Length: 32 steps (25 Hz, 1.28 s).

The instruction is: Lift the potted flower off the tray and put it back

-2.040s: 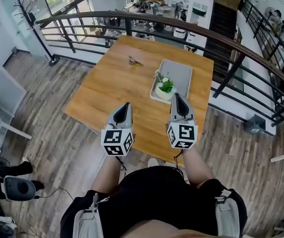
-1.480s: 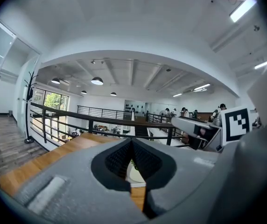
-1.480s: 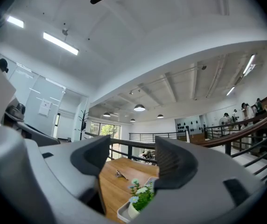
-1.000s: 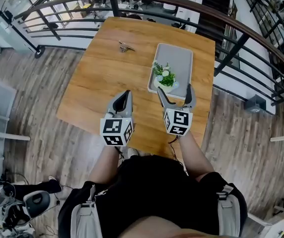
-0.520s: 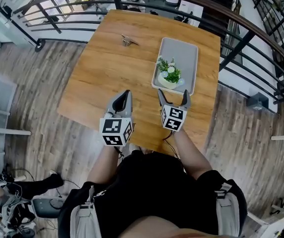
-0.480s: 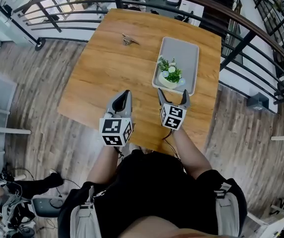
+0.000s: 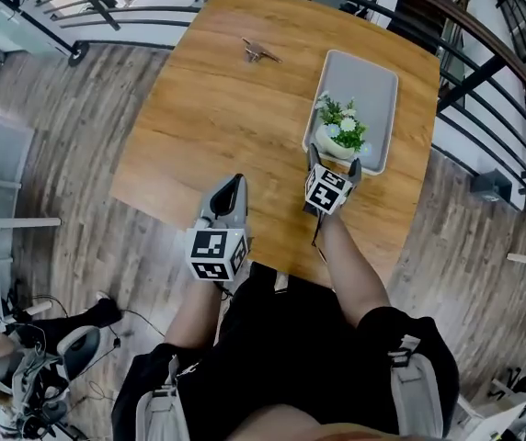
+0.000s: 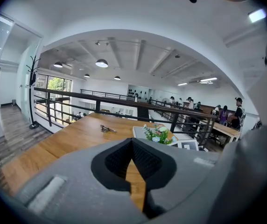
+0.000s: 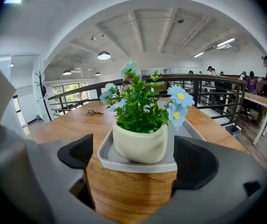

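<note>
A potted flower (image 7: 341,134) with blue and white blooms in a cream pot (image 9: 140,143) stands at the near end of a grey tray (image 7: 371,76) on the wooden table (image 7: 217,108). My right gripper (image 7: 334,164) is open just short of the tray's near edge, its jaws spread either side of the pot without touching it. The tray's rim (image 9: 133,164) fills the gap between them in the right gripper view. My left gripper (image 7: 230,197) hangs shut over the table's near edge, well left of the tray. From the left gripper view the flower (image 8: 158,134) is ahead to the right.
A small metal object (image 7: 259,53) lies on the far part of the table. A dark curved railing (image 7: 484,72) runs past the table's far and right sides. Wooden floor (image 7: 107,237) lies to the left.
My right gripper has moved forward to the tray's near edge, bringing its open jaws up to the pot. The left gripper stayed low near the table edge. The head view shifted.
</note>
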Motion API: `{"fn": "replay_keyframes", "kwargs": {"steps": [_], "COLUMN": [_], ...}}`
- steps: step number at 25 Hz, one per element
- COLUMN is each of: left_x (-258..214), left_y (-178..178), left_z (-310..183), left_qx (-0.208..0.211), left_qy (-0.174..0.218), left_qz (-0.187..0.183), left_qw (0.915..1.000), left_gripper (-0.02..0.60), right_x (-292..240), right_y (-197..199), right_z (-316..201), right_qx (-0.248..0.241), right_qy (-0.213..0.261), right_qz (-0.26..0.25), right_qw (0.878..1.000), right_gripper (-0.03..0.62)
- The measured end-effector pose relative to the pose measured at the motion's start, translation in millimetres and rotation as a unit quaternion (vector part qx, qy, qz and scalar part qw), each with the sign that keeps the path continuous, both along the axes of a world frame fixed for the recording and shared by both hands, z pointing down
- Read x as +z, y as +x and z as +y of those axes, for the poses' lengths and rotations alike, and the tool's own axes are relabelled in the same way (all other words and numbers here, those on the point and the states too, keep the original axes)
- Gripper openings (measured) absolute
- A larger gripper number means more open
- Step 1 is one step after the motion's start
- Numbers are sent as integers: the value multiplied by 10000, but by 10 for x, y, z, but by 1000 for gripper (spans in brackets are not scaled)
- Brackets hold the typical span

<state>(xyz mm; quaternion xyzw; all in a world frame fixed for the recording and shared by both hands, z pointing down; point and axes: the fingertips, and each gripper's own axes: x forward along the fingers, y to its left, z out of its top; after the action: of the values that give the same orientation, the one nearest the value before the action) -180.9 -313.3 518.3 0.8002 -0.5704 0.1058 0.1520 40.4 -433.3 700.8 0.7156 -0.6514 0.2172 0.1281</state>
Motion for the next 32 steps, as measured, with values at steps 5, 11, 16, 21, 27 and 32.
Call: {"fn": "replay_keyframes", "kwargs": {"steps": [5, 11, 16, 21, 27, 32], "left_x": [284, 381, 412, 419, 274, 147], "left_y": [-162, -336, -464, -502, -424, -313], "left_z": [-62, -243, -317, -289, -291, -264], "left_qx": [-70, -84, -100, -49, 20, 112], "left_qy": [-261, -293, -292, -296, -158, -15], "left_qz": [14, 11, 48, 94, 129, 145], "left_qw": [9996, 9995, 9995, 9995, 9998, 9998], "left_gripper": [12, 12, 12, 12, 12, 12], "right_x": [215, 299, 343, 344, 212, -19], "right_y": [77, 174, 223, 176, 236, 229], "right_z": [-221, -479, -604, -628, -544, -448], "right_qx": [311, 747, 961, 611, 274, -65], "right_qy": [-116, -159, -236, -424, -469, -259], "right_qz": [92, 161, 238, 230, 254, 430], "right_qw": [9994, 9969, 9948, 9970, 9982, 9987], "right_gripper": [528, 545, 545, 549, 548, 548]}}
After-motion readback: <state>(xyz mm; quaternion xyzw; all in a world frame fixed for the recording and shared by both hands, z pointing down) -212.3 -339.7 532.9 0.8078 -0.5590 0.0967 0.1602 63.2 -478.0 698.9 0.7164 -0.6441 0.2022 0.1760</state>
